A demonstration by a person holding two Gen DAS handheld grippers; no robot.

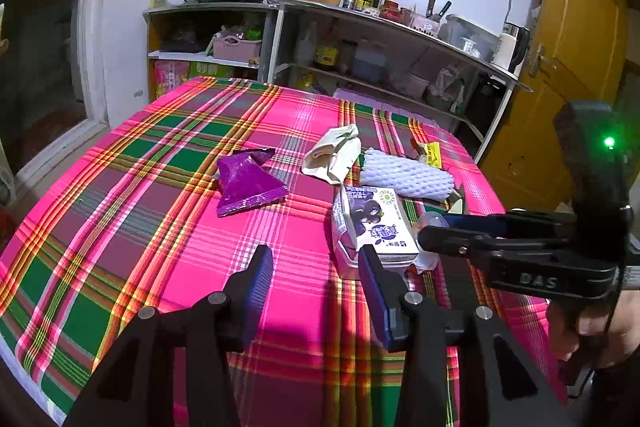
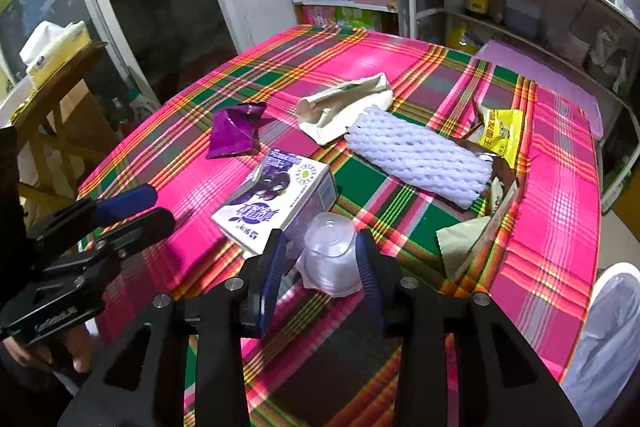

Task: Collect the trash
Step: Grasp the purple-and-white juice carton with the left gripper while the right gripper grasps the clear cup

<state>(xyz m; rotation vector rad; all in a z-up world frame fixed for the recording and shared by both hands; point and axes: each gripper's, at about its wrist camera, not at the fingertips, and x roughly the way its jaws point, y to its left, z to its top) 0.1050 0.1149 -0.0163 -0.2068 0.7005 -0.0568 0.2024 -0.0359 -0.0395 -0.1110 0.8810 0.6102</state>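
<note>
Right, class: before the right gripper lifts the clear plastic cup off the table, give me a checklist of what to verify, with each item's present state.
1. Clear plastic cup sits between the right gripper fingers: ok.
2. Fingers firmly clamped on the cup: cannot tell.
3. Cup free of the milk carton: not ok, they look to be touching.
4. Left gripper open and holding nothing: ok.
5. White bin within reach at the table edge: ok, probably.

Glossy purple wrapper (image 1: 248,183), woven tablecloth (image 1: 132,195)
</note>
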